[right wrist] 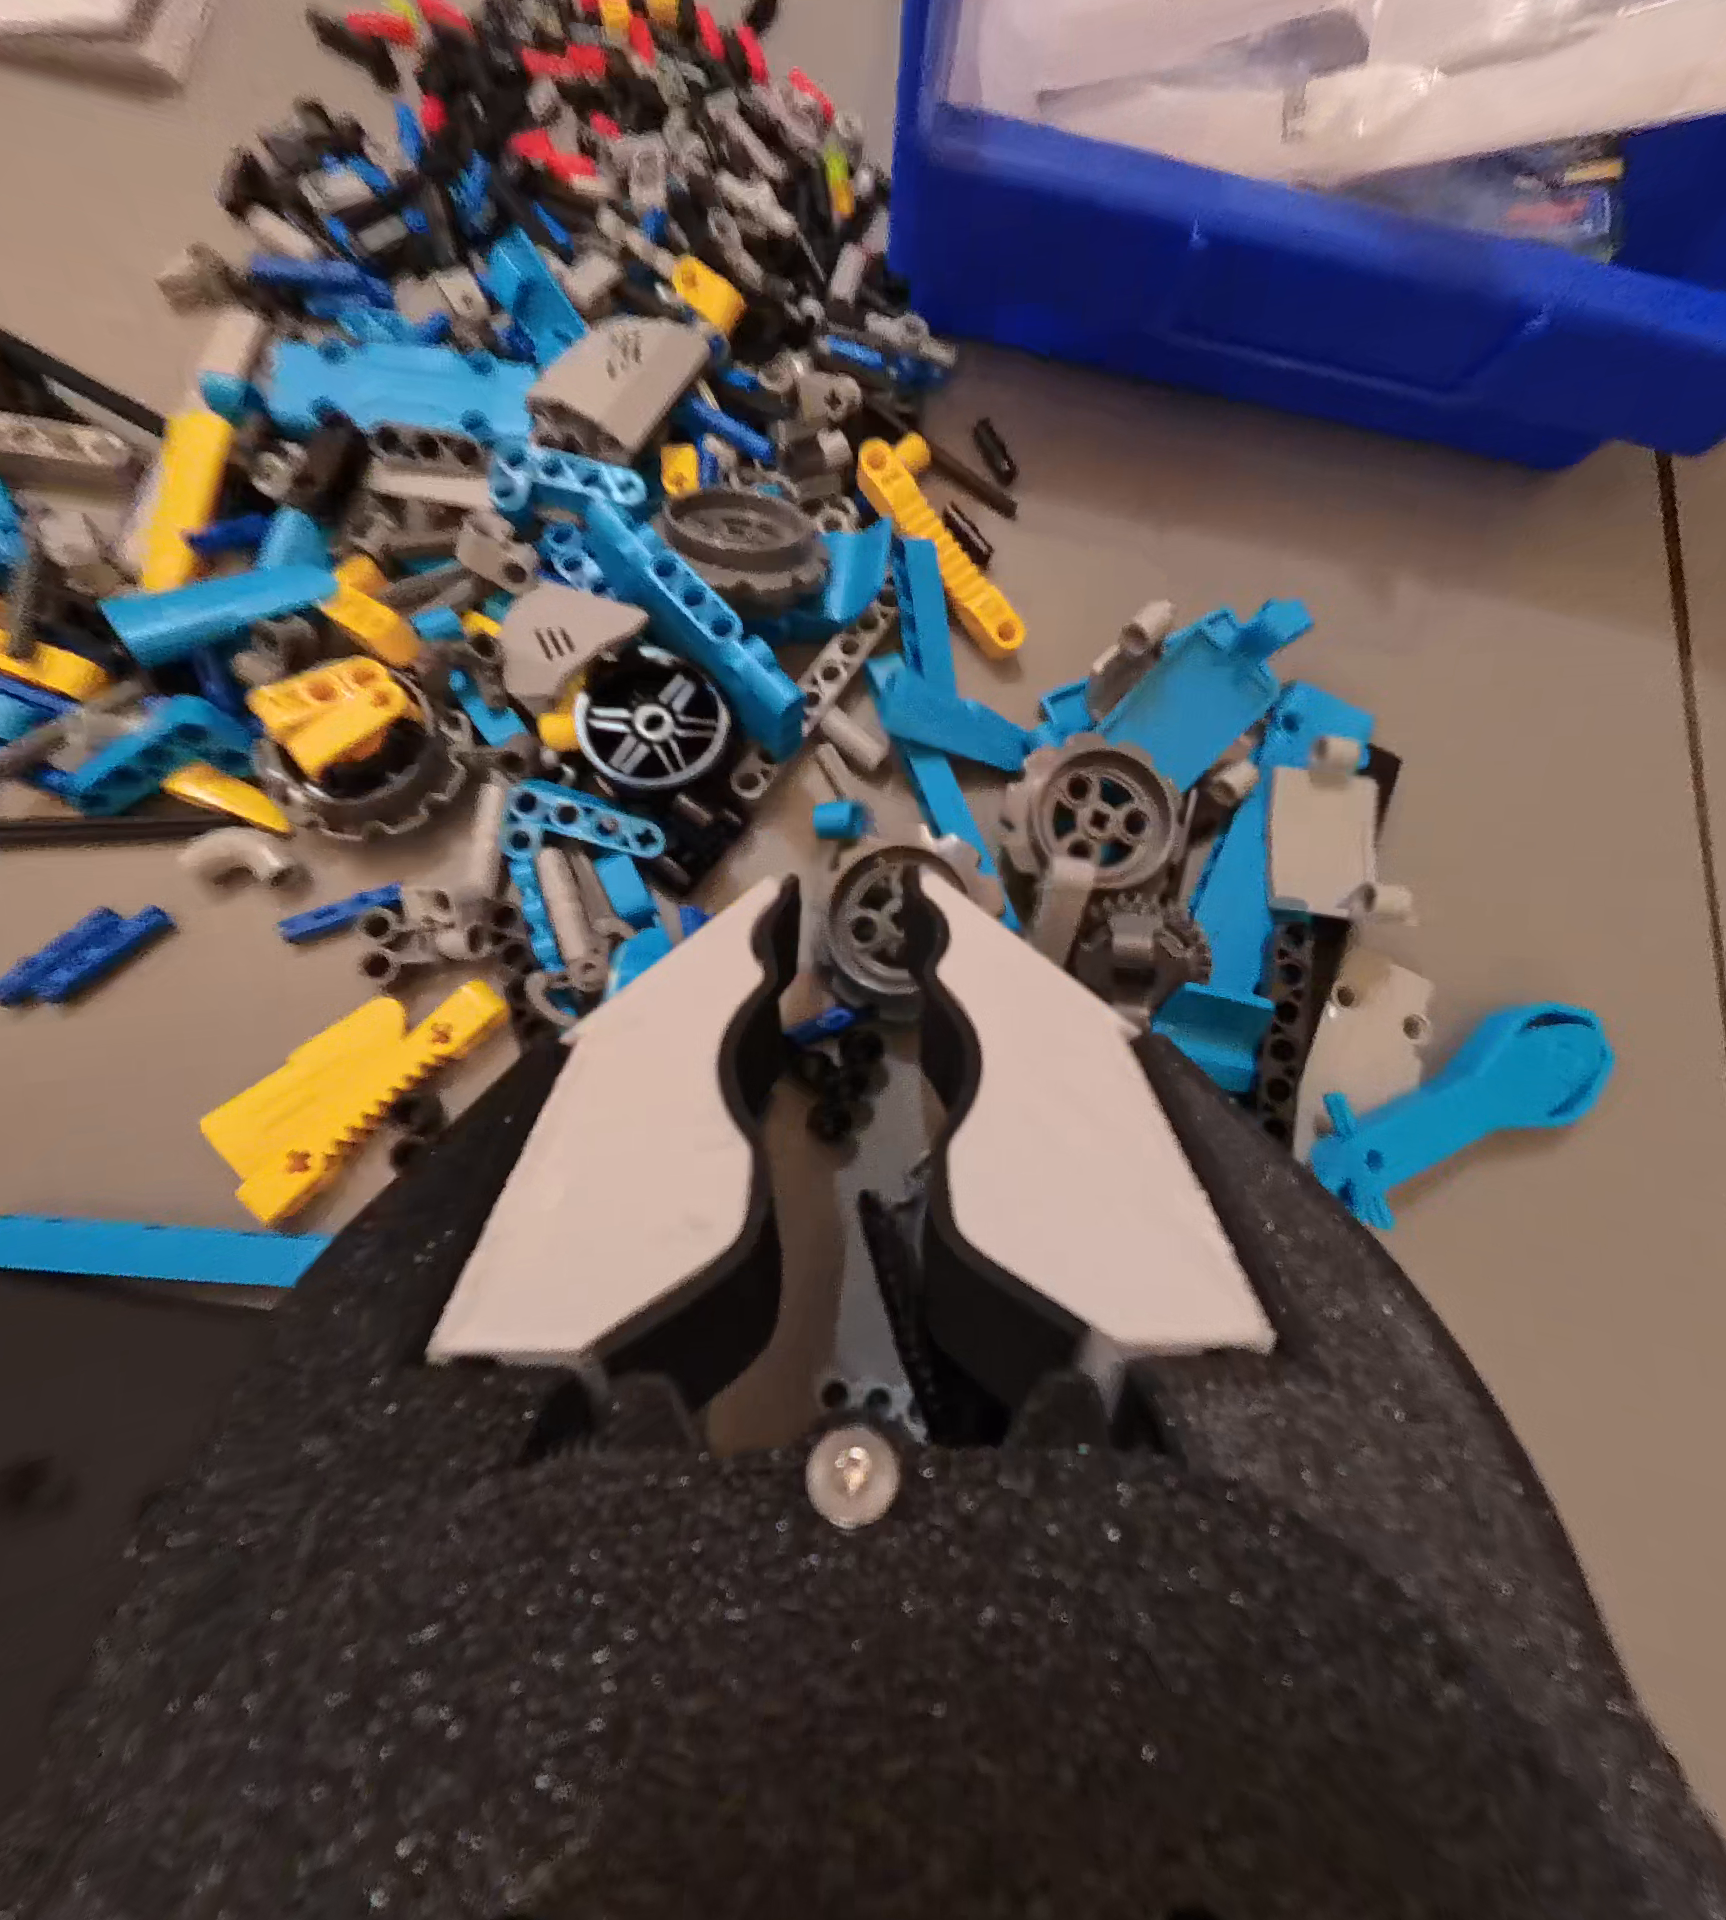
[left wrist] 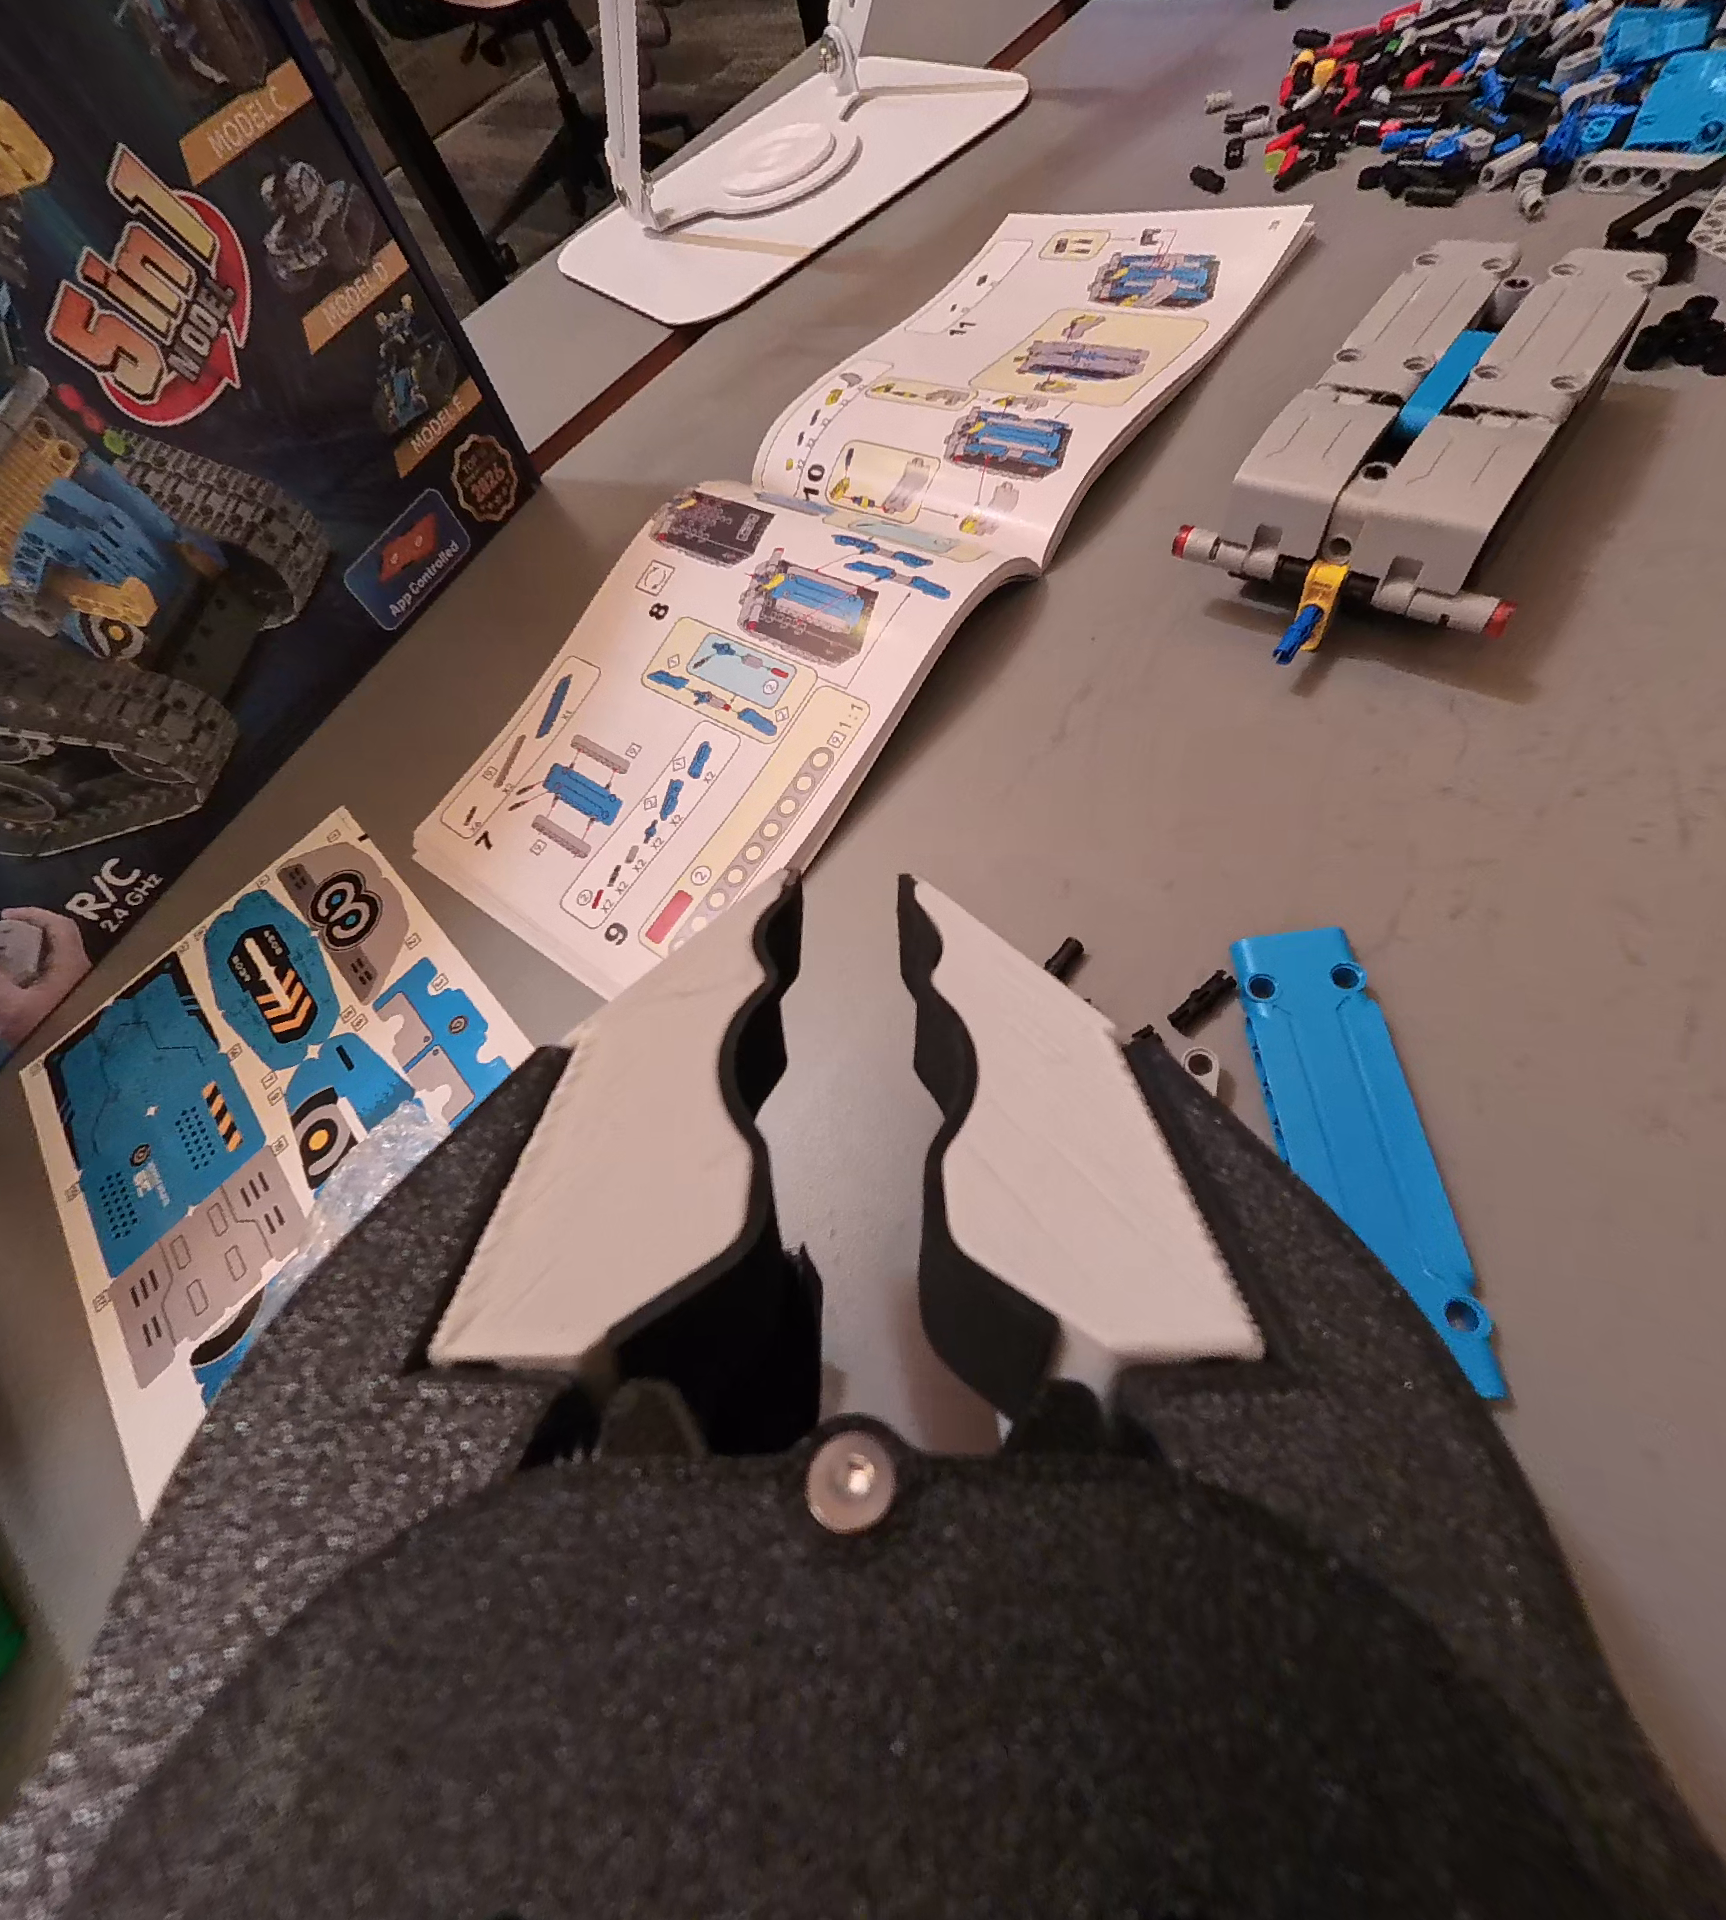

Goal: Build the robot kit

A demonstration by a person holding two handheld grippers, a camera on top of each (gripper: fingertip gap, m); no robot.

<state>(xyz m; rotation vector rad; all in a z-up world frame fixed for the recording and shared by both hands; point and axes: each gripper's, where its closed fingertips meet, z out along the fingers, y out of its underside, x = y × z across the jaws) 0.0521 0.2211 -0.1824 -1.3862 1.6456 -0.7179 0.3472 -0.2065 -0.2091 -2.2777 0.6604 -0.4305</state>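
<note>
- My left tongs (left wrist: 846, 894) hang over the grey desk (left wrist: 1254, 831), part open, w/ nothing between the tips.
- Nearest things: a flat bright-blue plastic panel w/ round holes (left wrist: 1358, 1122) just to the right, and small black plastic pins (left wrist: 1197, 1000) beside it. The open paper build booklet (left wrist: 838, 582) lies just ahead.
- Risk: if I dip here, I think a tip could bump the pins & they'd roll off, or crease the booklet page.
- My right tongs (right wrist: 846, 896) are part open too, holding nothing, over the near edge of a big heap of blue, yellow, grey & black plastic bricks (right wrist: 485, 540).
- A small grey spoked plastic wheel (right wrist: 874, 925) sits right at the tips; can't tell if they touch it.
- Risk: parts are packed tight, so a squeeze may catch two at once or shove bits out.
- The right view is blurry, so my aim could be off.
</note>
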